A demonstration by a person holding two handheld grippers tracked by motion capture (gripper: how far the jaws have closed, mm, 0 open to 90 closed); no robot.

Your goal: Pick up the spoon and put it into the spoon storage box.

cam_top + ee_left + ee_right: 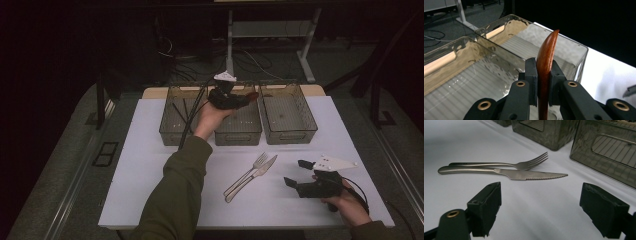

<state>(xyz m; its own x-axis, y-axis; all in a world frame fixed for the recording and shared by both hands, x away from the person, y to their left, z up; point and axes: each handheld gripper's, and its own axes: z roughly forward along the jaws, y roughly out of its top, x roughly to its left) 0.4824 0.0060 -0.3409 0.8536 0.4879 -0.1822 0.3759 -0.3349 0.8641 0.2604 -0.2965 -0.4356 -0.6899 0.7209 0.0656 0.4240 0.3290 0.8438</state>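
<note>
Evidently mid-sorting, the left claw [543, 82] is clenched on a wooden spoon [545, 67] above the middle bin [238, 121], so release comes next, while the right claw [549, 207] gapes released near the fork [499, 164] and knife [501, 172].

Three smoked plastic bins [288, 134] stood side by side across the upper middle of the high view, walls touching, blocking any low pass there. A fork [248, 173] and knife [254, 176] lay touching at lower centre. Bare white tabletop [145, 165] ran open at left and between cutlery and bins.
</note>
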